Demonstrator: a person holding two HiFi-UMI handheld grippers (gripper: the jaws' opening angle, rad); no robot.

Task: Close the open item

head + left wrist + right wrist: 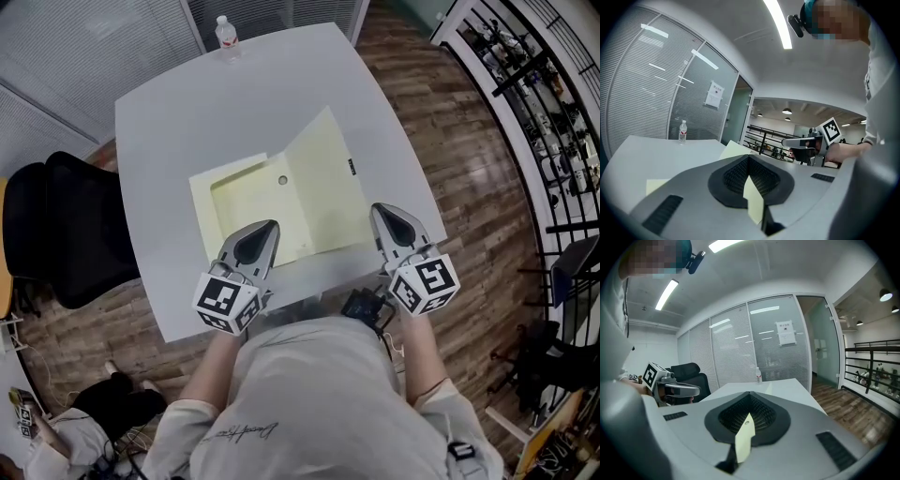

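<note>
A pale yellow folder [314, 192] lies open on the white table [159, 131]. Its left half [234, 202] lies flat and its right cover [328, 169] stands tilted up. My left gripper [270, 228] is over the folder's front left corner, shut with nothing held. My right gripper [380, 212] hangs just off the folder's front right corner, also shut and empty. In the left gripper view the raised cover [736, 149] shows beyond the shut jaws, and the right gripper [797, 142] is off to the right. The right gripper view shows the left gripper [682, 390] to its left.
A water bottle [226, 37] stands at the table's far edge. A black chair [66, 225] sits at the left of the table. A railing with a rack [534, 84] runs along the right. Wood floor surrounds the table.
</note>
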